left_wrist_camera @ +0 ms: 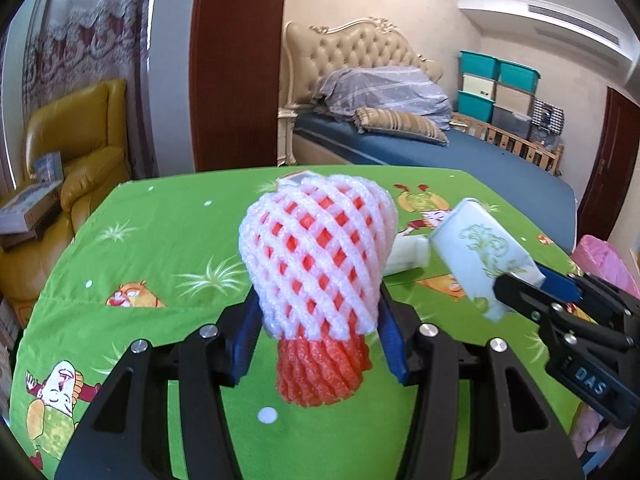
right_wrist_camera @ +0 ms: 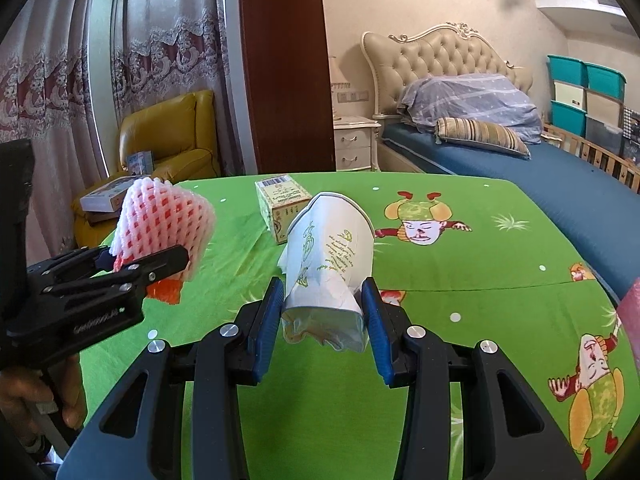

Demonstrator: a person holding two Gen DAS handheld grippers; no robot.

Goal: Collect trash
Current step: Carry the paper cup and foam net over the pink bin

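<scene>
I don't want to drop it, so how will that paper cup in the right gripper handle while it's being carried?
The paper cup is probably light and flimsy: its base is already crumpled between the jaws of the right gripper. It likely keeps collapsing under squeeze, so it may slip loose.

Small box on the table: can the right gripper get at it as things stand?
Probably not yet. The right gripper is shut on a crumpled paper cup, so its fingers are full. The small box lies just beyond the cup on the green tablecloth, the path otherwise open.
</scene>
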